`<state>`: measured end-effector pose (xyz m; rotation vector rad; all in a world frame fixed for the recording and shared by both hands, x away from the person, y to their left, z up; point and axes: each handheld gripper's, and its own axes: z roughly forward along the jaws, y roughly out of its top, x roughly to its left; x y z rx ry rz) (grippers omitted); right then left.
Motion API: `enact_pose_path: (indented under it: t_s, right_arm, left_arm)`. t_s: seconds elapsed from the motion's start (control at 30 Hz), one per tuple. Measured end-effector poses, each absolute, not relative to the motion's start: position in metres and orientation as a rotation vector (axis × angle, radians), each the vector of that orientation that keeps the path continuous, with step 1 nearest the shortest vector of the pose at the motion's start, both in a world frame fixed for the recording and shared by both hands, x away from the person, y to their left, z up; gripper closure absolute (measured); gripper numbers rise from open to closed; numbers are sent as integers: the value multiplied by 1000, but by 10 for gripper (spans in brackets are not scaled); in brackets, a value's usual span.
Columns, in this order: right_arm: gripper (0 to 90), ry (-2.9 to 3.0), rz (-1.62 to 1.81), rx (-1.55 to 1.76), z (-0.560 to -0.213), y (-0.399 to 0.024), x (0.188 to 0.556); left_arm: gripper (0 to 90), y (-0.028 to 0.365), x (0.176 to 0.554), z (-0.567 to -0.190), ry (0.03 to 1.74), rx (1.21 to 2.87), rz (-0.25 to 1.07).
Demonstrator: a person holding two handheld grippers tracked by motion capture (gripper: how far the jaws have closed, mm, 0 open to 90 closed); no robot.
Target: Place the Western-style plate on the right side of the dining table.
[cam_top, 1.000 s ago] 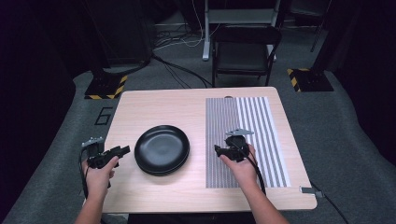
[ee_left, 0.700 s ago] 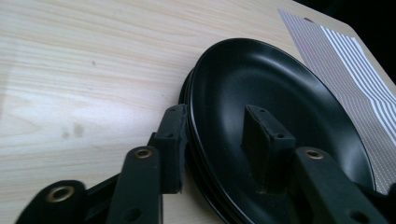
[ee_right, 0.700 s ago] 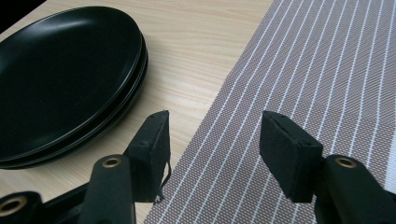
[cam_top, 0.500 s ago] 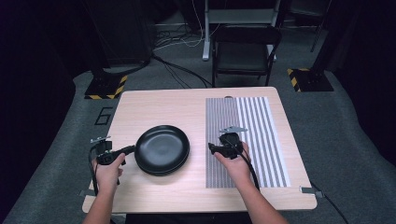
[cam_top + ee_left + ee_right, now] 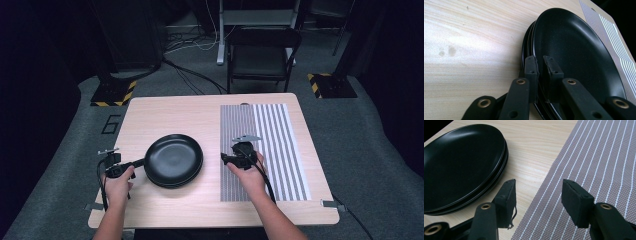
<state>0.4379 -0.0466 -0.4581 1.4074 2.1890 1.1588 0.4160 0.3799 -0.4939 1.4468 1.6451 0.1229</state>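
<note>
A stack of black plates [image 5: 173, 160] sits on the wooden counter [image 5: 170, 112], just left of a striped placemat [image 5: 272, 135]. The left hand-held gripper [image 5: 135, 163], held at the stack's left edge, has just closed its jaws on the rim of the top plate [image 5: 574, 50]; the left gripper view shows the two pads nearly together with that rim pinched between them, the lower plates just beneath. The right hand-held gripper [image 5: 223, 159] rests on the stack's other side, over the near left edge of the placemat, its jaws about half open with nothing between them. In the right gripper view one of its pads lies over bare wood just beside the plates, the other over the placemat.
</note>
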Motion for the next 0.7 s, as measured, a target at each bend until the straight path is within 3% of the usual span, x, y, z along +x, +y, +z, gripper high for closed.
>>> enact_pose_path:
  t_s: [0.7]
  right_arm:
    - [565, 2215, 1308, 1546, -479, -7, 455]
  left_arm:
    - [829, 377, 416, -497, 1612, 1442, 107]
